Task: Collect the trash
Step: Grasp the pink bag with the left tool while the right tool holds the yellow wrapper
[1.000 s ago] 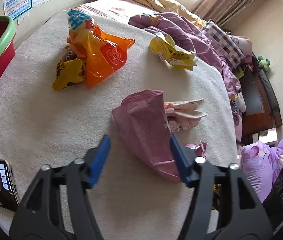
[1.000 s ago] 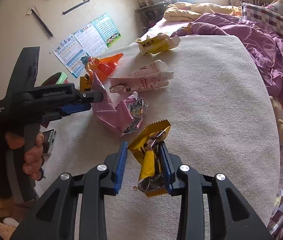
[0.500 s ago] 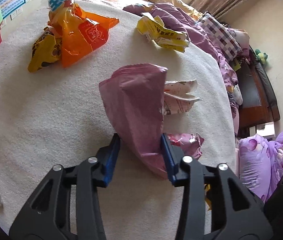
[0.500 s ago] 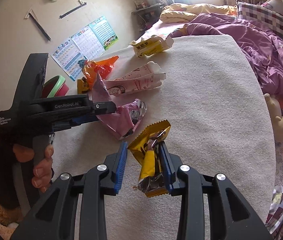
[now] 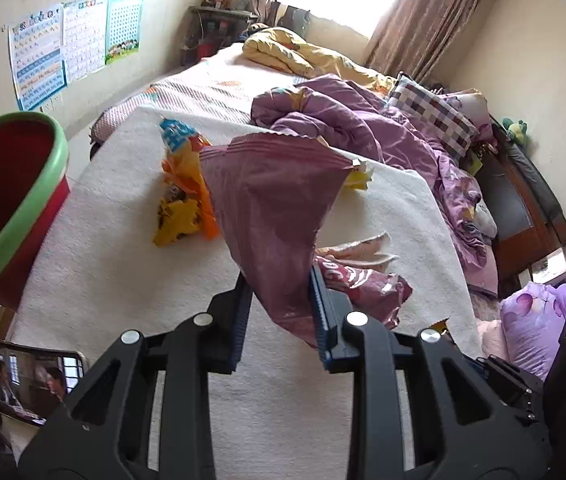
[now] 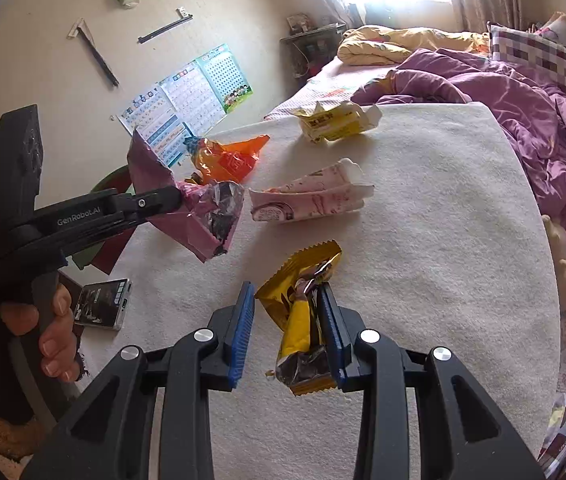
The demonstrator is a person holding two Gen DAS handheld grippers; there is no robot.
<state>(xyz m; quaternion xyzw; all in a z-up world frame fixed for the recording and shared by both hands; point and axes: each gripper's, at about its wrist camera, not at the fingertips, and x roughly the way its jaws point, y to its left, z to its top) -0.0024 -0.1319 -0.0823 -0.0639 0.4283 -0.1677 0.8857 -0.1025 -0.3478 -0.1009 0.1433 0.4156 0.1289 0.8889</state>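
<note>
My left gripper (image 5: 279,280) has its jaws closing on the lower end of a crumpled pink snack bag (image 5: 275,200), which hangs clear of the white blanket (image 5: 123,264). The right wrist view shows that bag (image 6: 199,220) held up at the left gripper's tip (image 6: 171,200). My right gripper (image 6: 287,288) holds a crumpled yellow wrapper (image 6: 299,320) between its blue pads, just above the blanket. An orange wrapper (image 6: 227,160), a yellow carton (image 6: 335,122) and a pink-and-white carton (image 6: 311,200) lie farther back. A pink foil wrapper (image 5: 363,284) lies on the blanket behind the bag.
A red bin with a green rim (image 5: 23,208) stands at the blanket's left edge. A phone (image 5: 23,376) lies near the front left corner. A purple quilt (image 5: 363,128) and pillows are heaped along the right side, and a person's hand (image 6: 51,340) grips the left handle.
The left jaws have come together on the pink bag and raised it off the blanket, tilting upward so the bin and wall show. The right gripper rose slightly with the yellow wrapper.
</note>
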